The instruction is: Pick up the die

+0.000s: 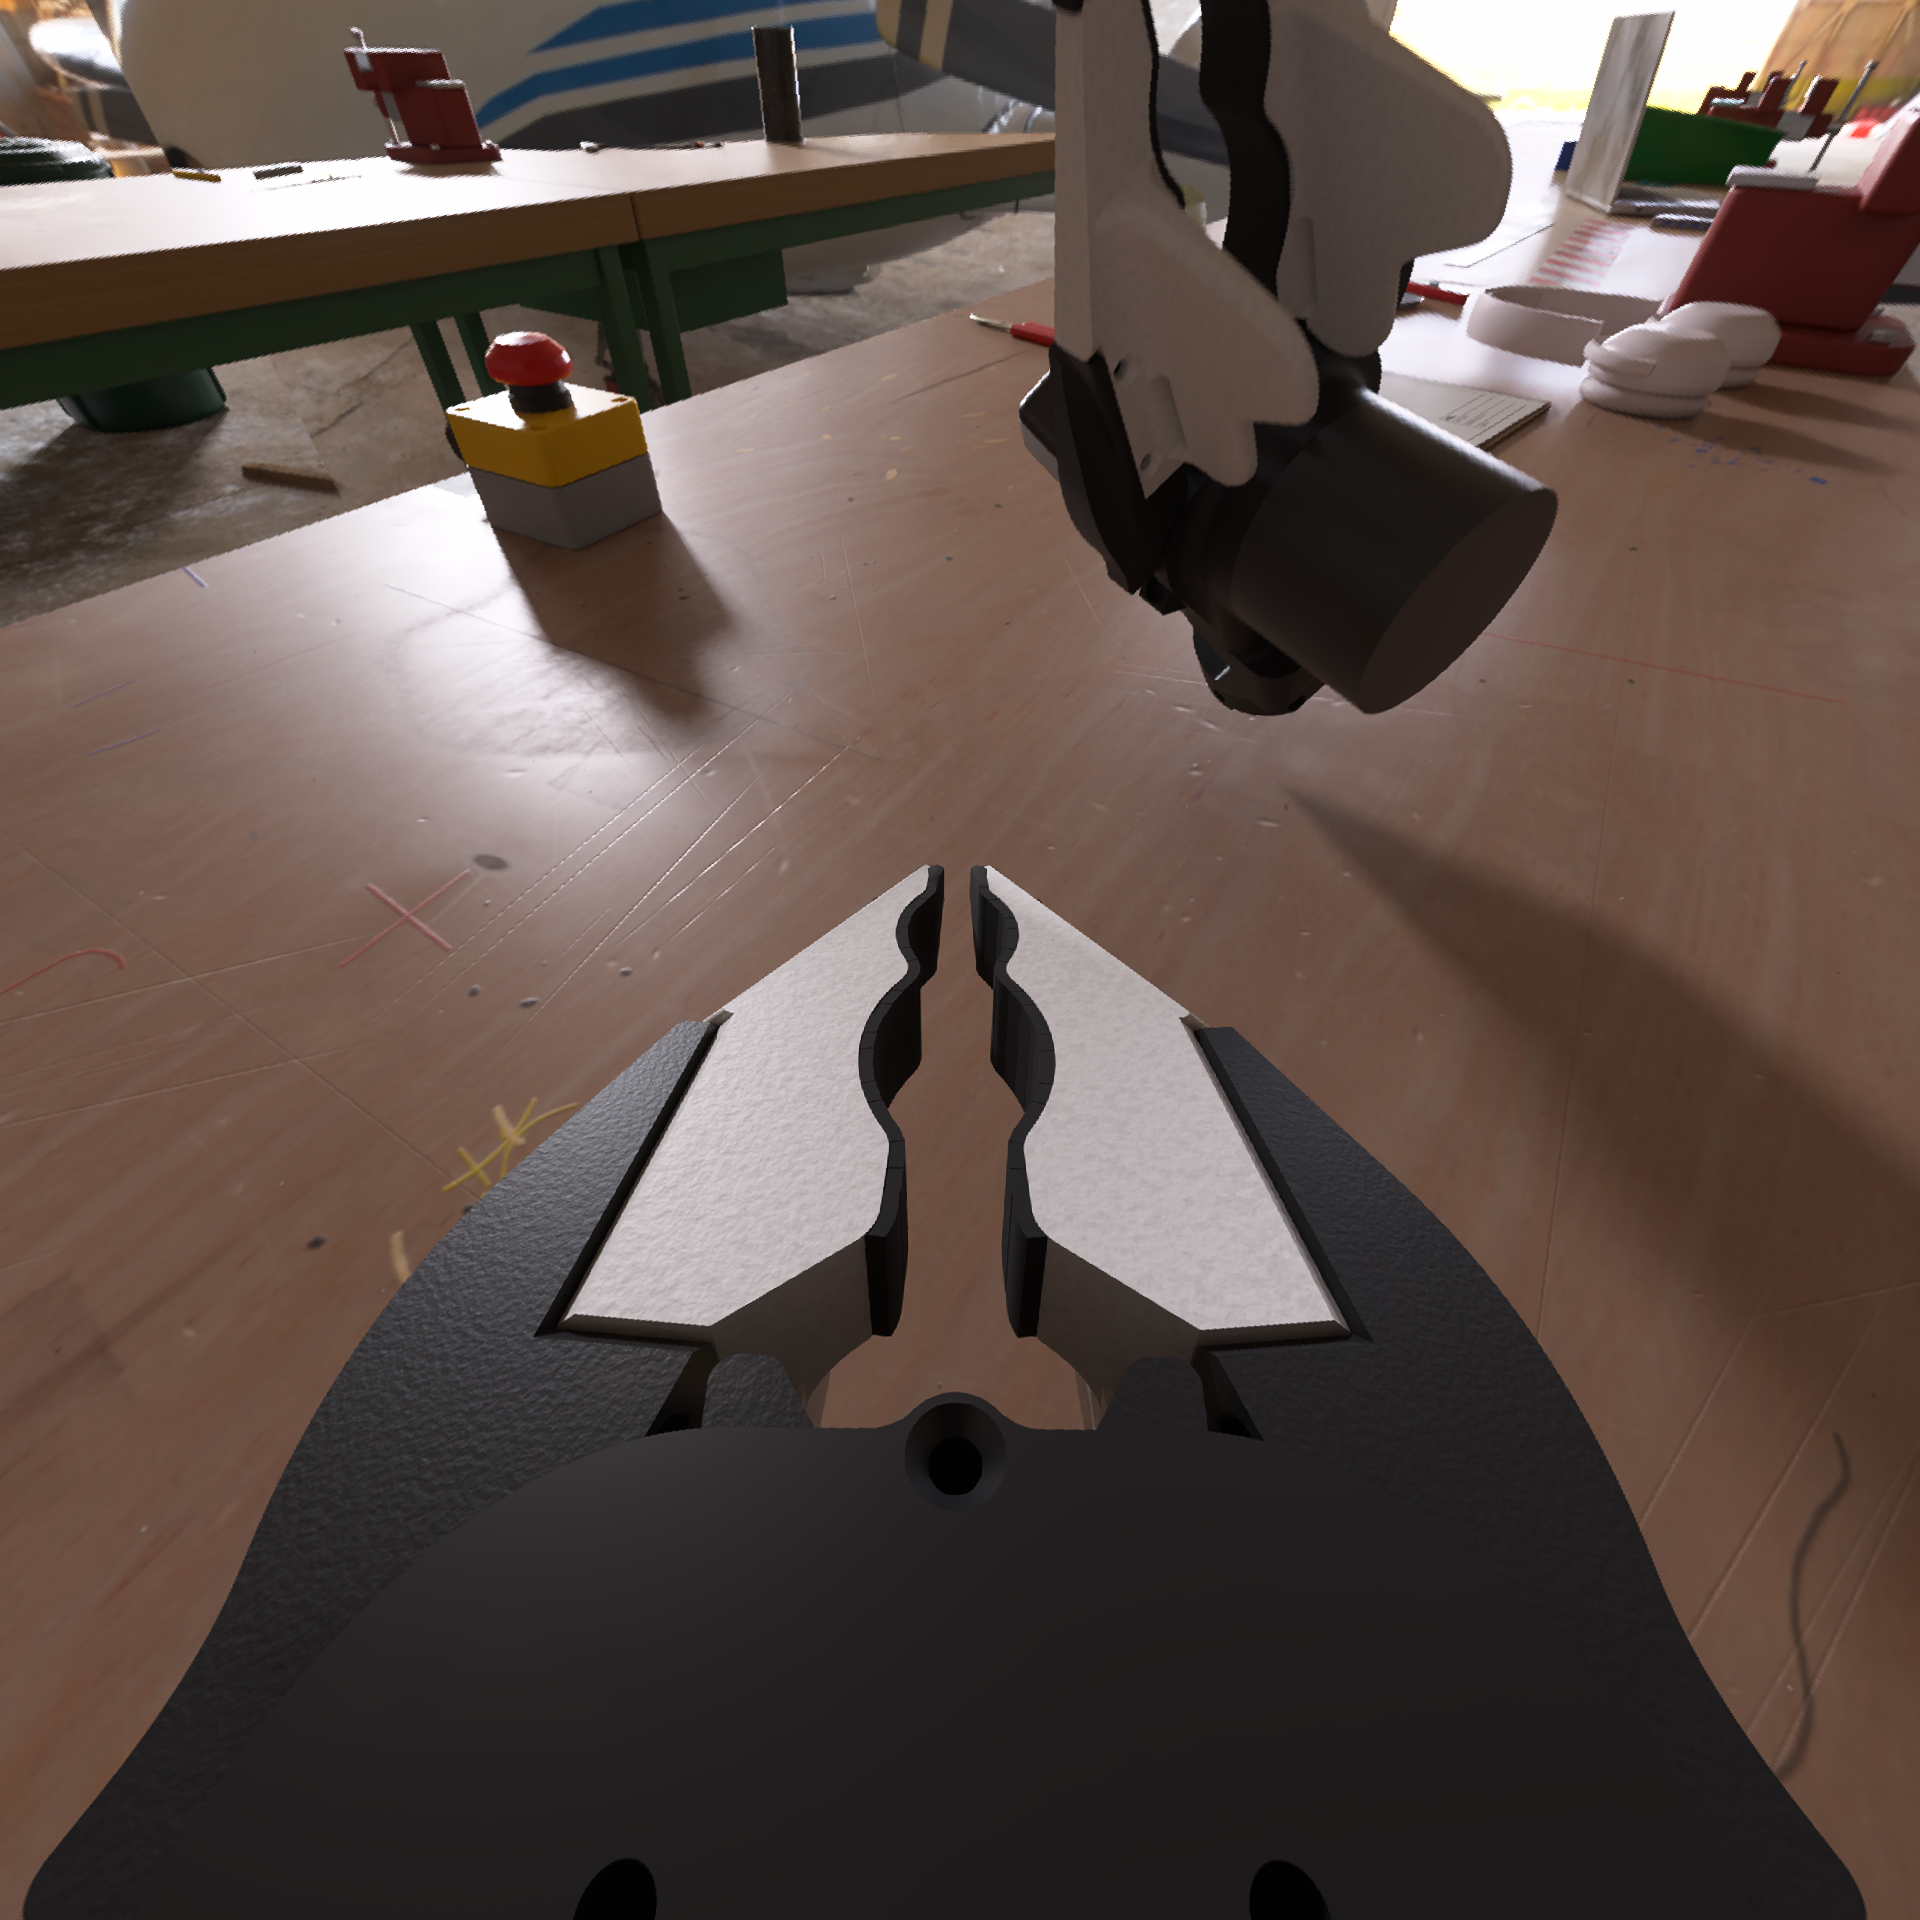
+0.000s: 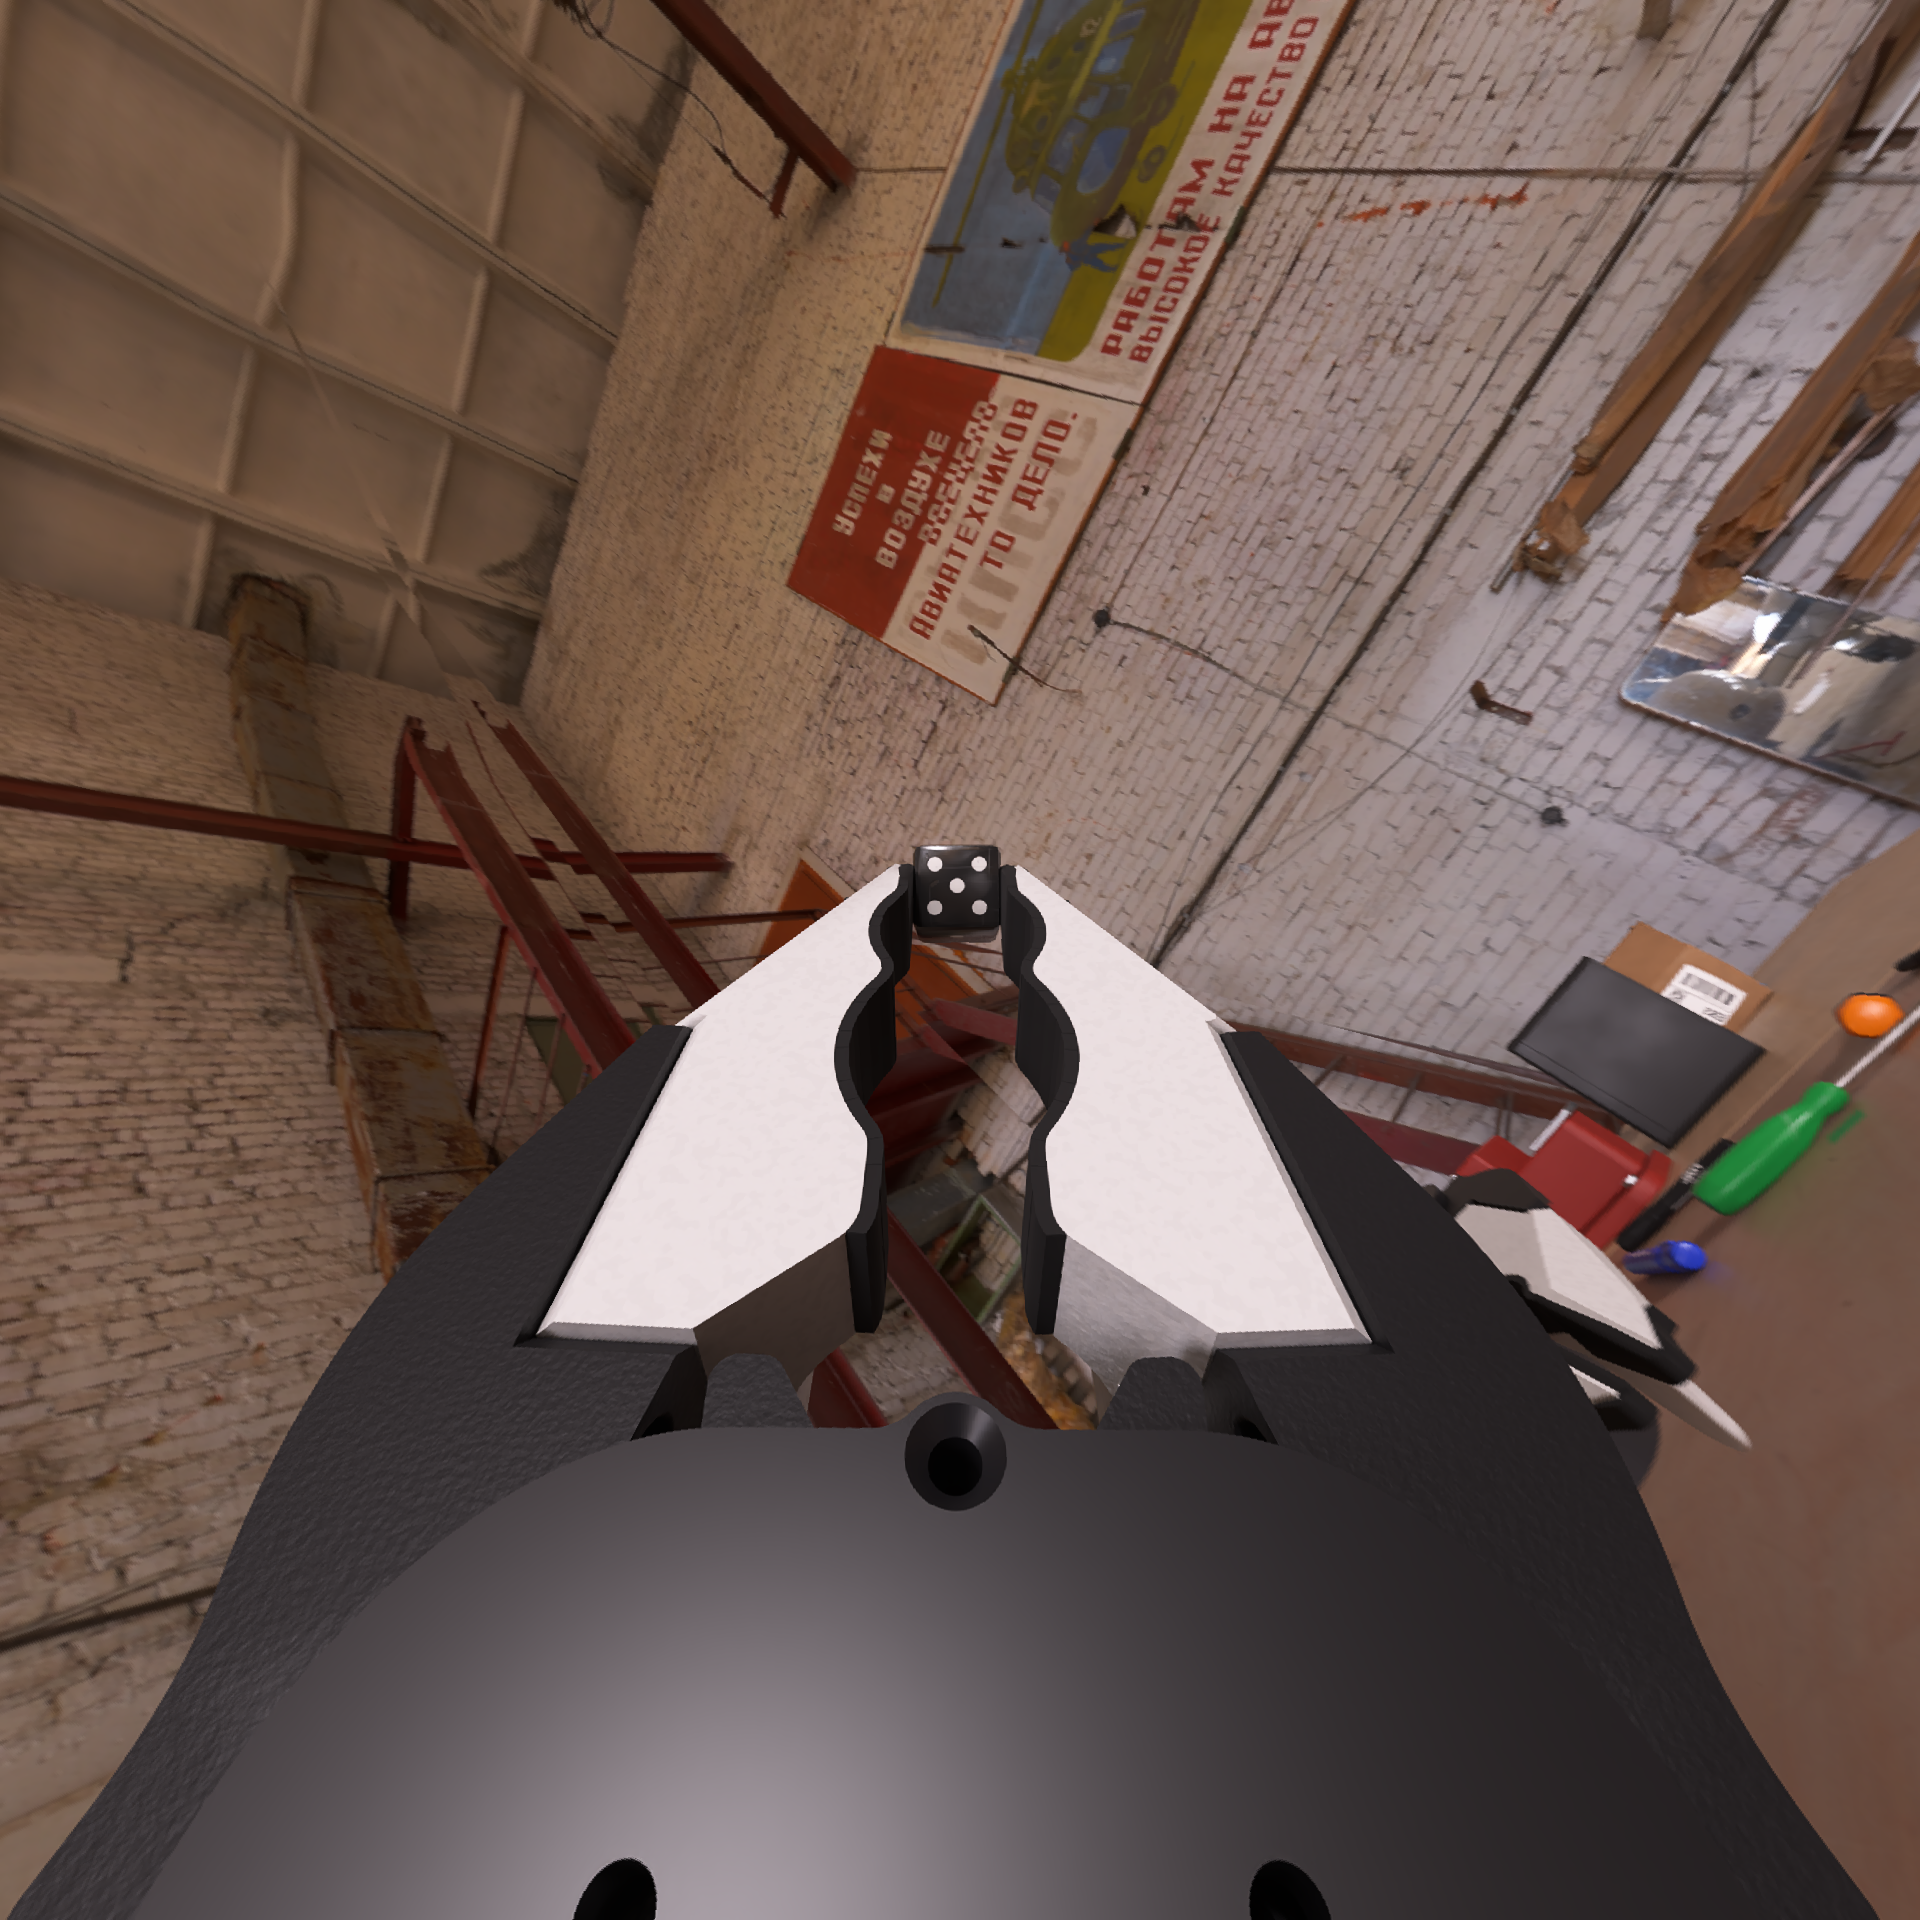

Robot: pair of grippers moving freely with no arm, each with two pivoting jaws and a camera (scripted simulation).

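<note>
right wrist view: right tongs (image 2: 956, 883) pinch die (image 2: 955, 890), far side hidden.

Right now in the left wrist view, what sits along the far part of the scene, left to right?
Red vise on the far bench → yellow-and-grey emergency-stop button box → dark upright cylinder → right gripper's body, raised off the table → white rounded parts → red machine.
</note>
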